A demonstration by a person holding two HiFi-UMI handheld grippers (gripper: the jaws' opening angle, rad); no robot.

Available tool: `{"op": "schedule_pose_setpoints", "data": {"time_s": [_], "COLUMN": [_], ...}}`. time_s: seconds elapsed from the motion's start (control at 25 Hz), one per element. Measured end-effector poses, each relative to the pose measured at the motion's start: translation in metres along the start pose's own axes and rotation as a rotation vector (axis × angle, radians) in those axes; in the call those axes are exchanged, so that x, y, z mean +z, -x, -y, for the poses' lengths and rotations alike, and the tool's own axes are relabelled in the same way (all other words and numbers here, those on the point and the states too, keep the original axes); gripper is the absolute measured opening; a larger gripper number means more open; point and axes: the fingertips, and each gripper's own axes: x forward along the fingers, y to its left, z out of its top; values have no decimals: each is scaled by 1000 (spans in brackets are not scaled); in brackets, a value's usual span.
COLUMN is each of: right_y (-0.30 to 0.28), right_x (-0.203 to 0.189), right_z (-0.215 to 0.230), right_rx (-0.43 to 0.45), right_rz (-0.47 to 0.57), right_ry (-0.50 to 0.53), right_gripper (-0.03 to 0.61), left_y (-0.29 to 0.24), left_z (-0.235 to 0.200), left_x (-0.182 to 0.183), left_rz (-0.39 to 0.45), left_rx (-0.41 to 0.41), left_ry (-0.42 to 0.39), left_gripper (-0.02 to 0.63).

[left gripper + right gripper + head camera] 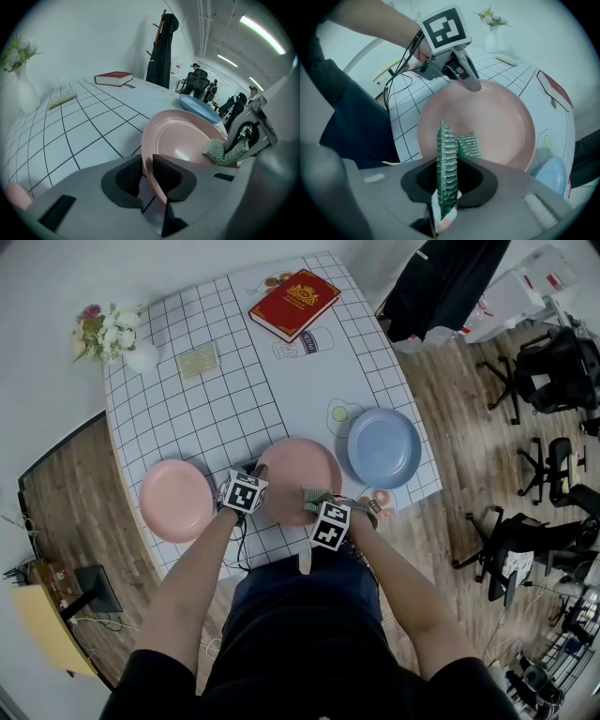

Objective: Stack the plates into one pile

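**Operator:** Report the left gripper (146, 173).

**Inspector:** Its jaws are clamped on the near rim of the middle pink plate (302, 476). One pad is on the inner face and the other on the underside. Whether the plate is clear of the table (234, 418) cannot be told.

**Operator:** And the right gripper (447, 180)?

**Inspector:** Its jaws pinch a green ribbed cloth (446, 161), which stands edge-on between the pads. The cloth's free end reaches over the same plate, at the rim facing the lower right of the head view.

**Operator:** Where are the other plates?

**Inspector:** The second pink plate (176, 500) lies flat at the left of the head view, just beside the left gripper. The blue plate (384, 446) lies flat at the right, near the middle plate but apart from it. No plate rests on another.

**Operator:** Other items?

**Inspector:** A red book (294, 303) is at the top centre and a vase (141, 357) of flowers at the upper left.
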Motion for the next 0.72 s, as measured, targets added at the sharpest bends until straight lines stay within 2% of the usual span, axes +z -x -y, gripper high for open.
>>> {"op": "schedule_pose_setpoints", "data": {"time_s": [0.24, 0.72], "right_y": [0, 0], "right_x": [-1, 8], "right_z": [3, -12], "right_rx": [-9, 49], "right_rz": [1, 30], "right_ry": [-16, -70], "right_gripper": [80, 80], "left_y": [-1, 1], "left_z": [0, 0], "left_x": [-2, -1], "left_rz": [-6, -10], "left_rx": [2, 4], "left_ry": [10, 8], "left_gripper": [66, 66]}}
